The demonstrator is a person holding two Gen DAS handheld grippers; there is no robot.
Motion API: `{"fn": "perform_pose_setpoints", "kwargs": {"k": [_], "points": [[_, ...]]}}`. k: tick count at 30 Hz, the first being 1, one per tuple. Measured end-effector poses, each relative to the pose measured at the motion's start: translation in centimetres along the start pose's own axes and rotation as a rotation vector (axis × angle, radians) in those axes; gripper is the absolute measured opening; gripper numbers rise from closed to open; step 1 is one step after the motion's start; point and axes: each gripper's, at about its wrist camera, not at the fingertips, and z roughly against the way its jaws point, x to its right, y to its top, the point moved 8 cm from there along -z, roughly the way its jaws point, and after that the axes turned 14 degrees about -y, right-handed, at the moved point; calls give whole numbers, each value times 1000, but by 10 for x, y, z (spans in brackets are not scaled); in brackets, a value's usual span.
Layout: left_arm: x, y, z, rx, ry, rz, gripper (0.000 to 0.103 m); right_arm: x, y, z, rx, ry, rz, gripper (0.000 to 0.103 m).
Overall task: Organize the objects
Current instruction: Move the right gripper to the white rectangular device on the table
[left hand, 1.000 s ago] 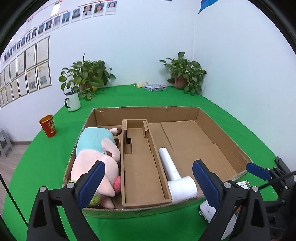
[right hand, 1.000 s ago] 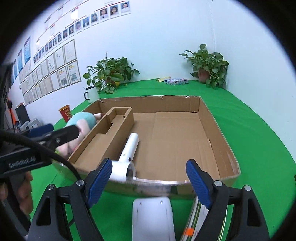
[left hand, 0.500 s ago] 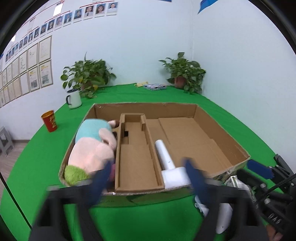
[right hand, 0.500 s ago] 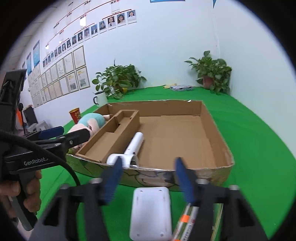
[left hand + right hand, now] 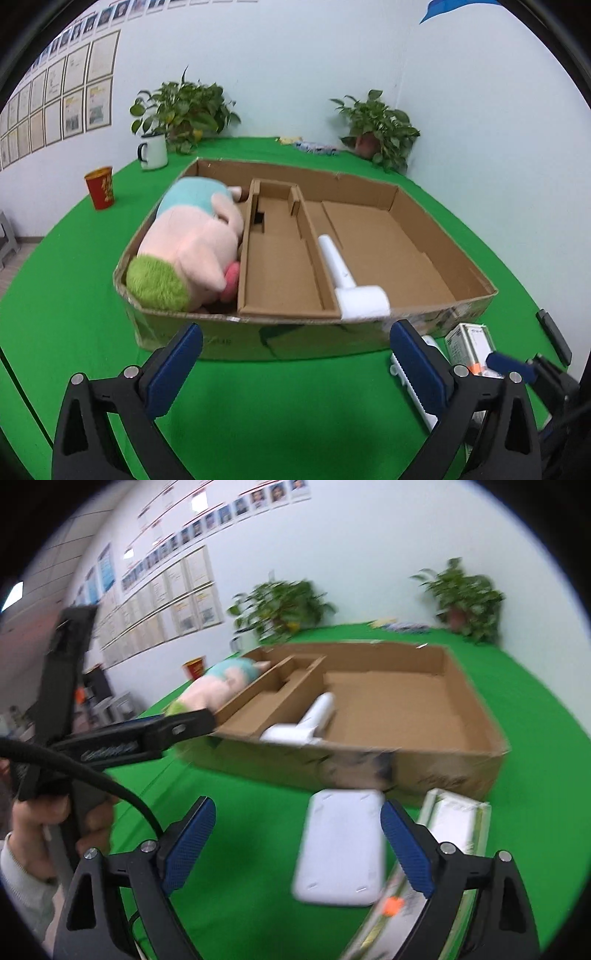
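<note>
A shallow cardboard box (image 5: 439, 229) (image 5: 476, 705) lies on the green table. A pink and blue plush toy (image 5: 192, 243) (image 5: 218, 686) fills its left compartment. A white hair dryer (image 5: 347, 280) (image 5: 303, 723) lies in the wide right part, beside the middle divider. My left gripper (image 5: 295, 365) is open and empty, in front of the box's near wall. My right gripper (image 5: 295, 842) is open and empty over a flat white device (image 5: 340, 849) on the table. A long white-and-green carton (image 5: 447, 830) (image 5: 469, 343) lies to its right.
A red cup (image 5: 99, 186) and a white mug (image 5: 153, 151) stand left of the box. Two potted plants (image 5: 184, 110) (image 5: 376, 129) stand at the table's back. The left gripper's body (image 5: 122, 738) and the hand holding it show at left in the right wrist view.
Both grippers have pulled back from the box toward the table's front. The right view has tilted and swung, so the white device and carton lie further under its fingers.
</note>
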Motion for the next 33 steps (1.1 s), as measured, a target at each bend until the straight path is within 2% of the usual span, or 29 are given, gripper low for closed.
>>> {"fn": "perform_pose_setpoints", "kwargs": {"k": [2,4,11,17,20,26,29,32,33], "points": [[0,-2,0,-8,-6,3,102,-9,-6,-5,-30,33,11,91],[1,-3,0,-16,-21,-1,102,-11,-13,-11,-57,29,19,91],[14,-12,-8,-64,-66,-41,102,14,-39,-22,-134,-45,27,91],[16,-21,-18,-102,-90,-43,102,44,-50,-22,-148,-152,117,91],[13,-21,-20,-103,-111,-28,102,49,-47,-20,-166,-126,88,91],[4,-6,-23,-102,-104,-18,101,19,-41,-25,-159,-66,104,91],[-6,11,-28,-108,-107,1,97,11,-39,-32,-159,-81,106,91],[-16,24,-38,-155,-105,27,90,7,-36,-34,-161,-72,100,91],[-18,27,-44,-180,-102,27,83,7,-36,-34,-163,-67,96,91]]}}
